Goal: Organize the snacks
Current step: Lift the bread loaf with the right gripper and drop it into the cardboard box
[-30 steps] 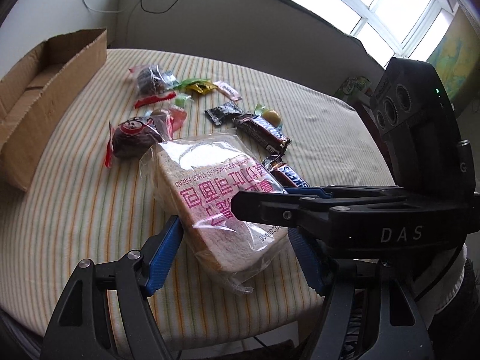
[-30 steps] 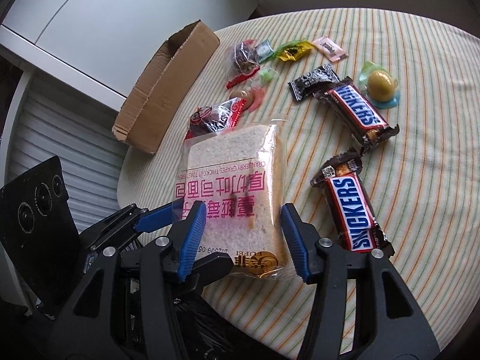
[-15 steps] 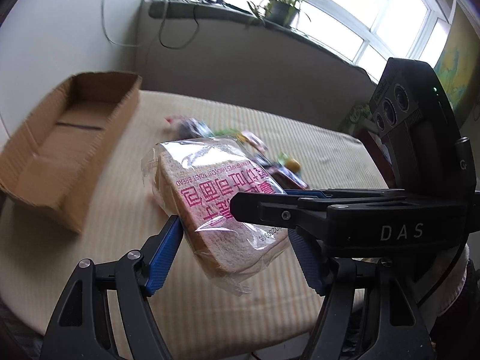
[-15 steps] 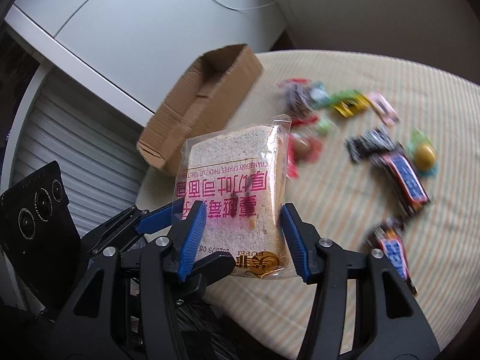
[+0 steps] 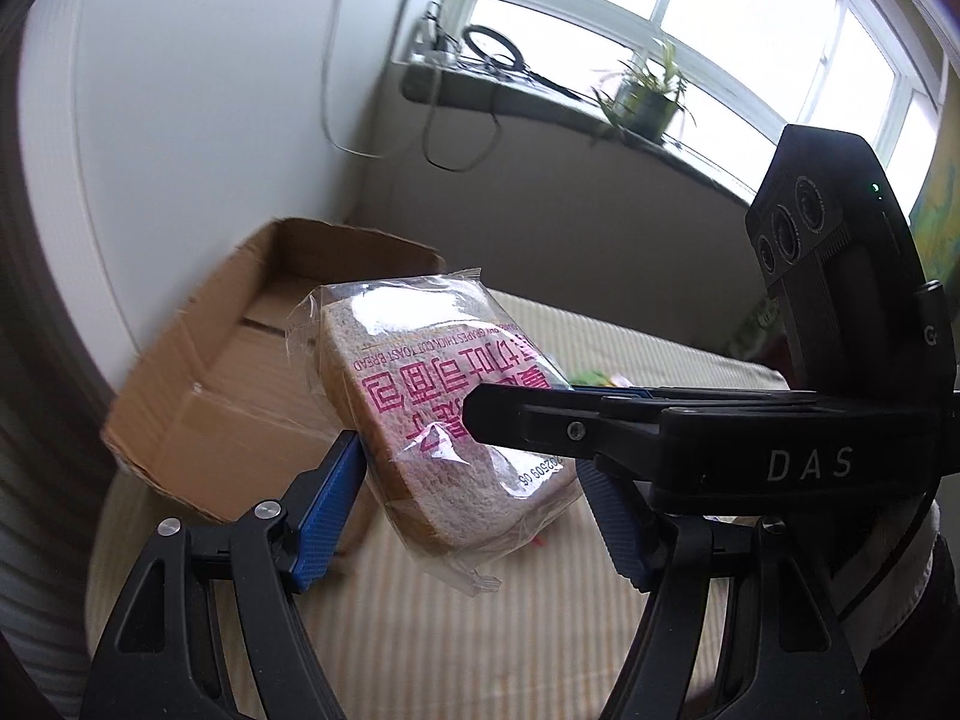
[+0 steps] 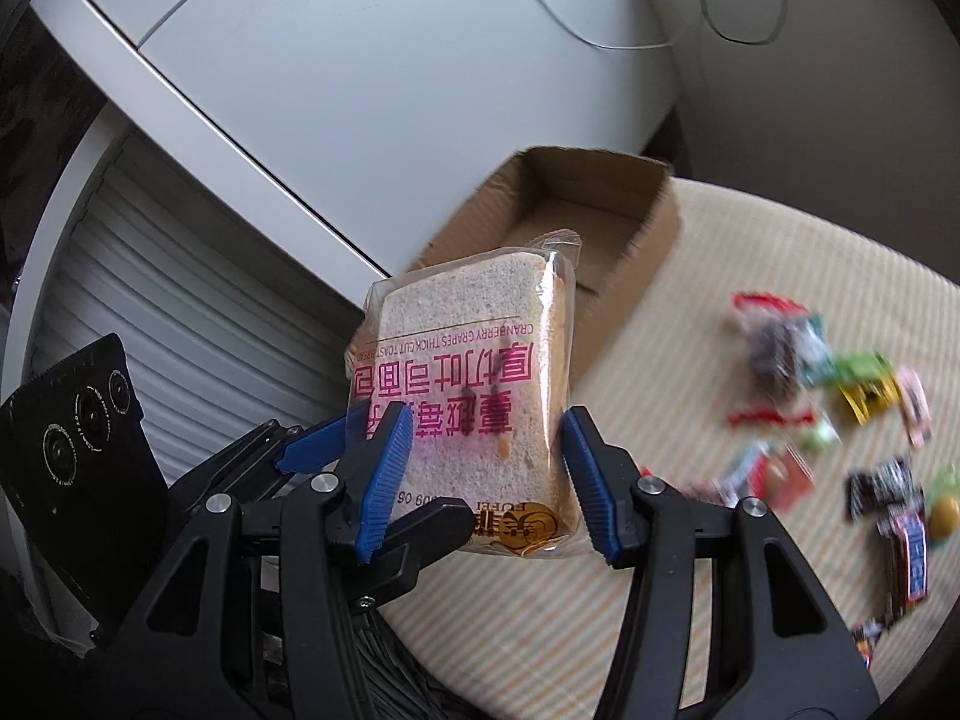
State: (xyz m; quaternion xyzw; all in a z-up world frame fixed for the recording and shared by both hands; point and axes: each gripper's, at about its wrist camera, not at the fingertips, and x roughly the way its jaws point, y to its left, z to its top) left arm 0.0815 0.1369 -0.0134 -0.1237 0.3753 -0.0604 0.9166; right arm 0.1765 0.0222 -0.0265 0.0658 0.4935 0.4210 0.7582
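Bread pack (image 6: 474,396) clamped between my right gripper (image 6: 486,474) and left gripper (image 5: 474,504) pads, airborne; box (image 6: 576,222) at 12 o'clock.

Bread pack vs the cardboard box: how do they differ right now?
The bread pack is held in the air, clamped by both the left gripper and the right gripper; the cardboard box rests on the striped table. The pack is sealed clear plastic holding bread; the box is open-topped and looks empty.
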